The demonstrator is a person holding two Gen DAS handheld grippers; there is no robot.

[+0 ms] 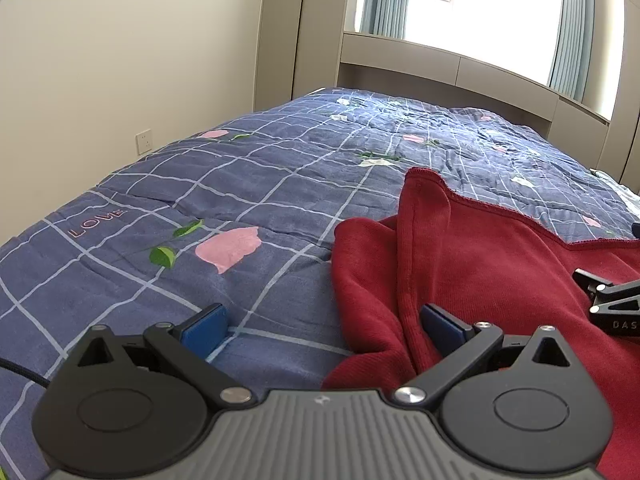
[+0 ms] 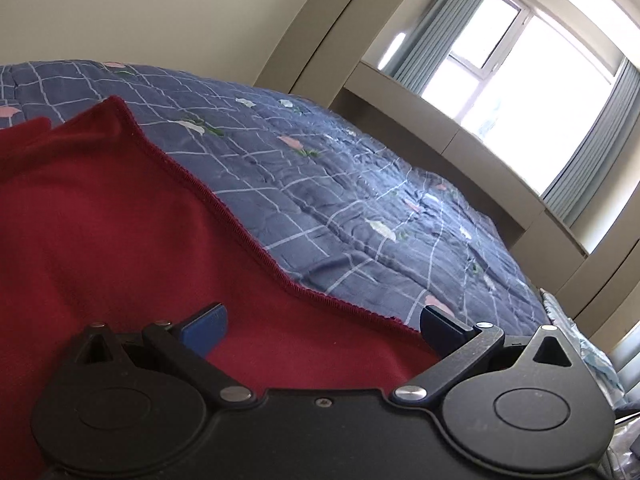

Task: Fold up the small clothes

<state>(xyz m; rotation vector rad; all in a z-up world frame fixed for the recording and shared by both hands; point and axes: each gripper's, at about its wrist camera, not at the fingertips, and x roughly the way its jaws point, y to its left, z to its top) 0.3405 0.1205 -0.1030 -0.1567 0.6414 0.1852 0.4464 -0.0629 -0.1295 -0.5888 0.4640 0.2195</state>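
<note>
On the far left is a plain wall with a socket (image 1: pixel 144 141). Next comes the bed, covered by a blue quilt (image 1: pixel 248 176) with white lines, pink flowers and the word LOVE. The left tongs (image 1: pixel 320 322) sit low over the quilt, spread wide and holding nothing. 1 blue pad (image 1: pixel 206 326) is over bare quilt. The other pad (image 1: pixel 440 326) touches the bunched left side of the red garment (image 1: pixel 480 248).

The red garment lies on the near right part of the bed, with its stitched hem (image 2: pixel 224 204) running across the quilt. The right tongs (image 2: pixel 320 322) are spread wide too and hold nothing. Their 2 pads sit on either side of the hem. Far right is a bright window with blue curtains (image 2: pixel 592 168).

It looks like an early step: getting ready to grab. Next, each pair of tongs likely needs to close on an edge, then lift and lay it over flat.
</note>
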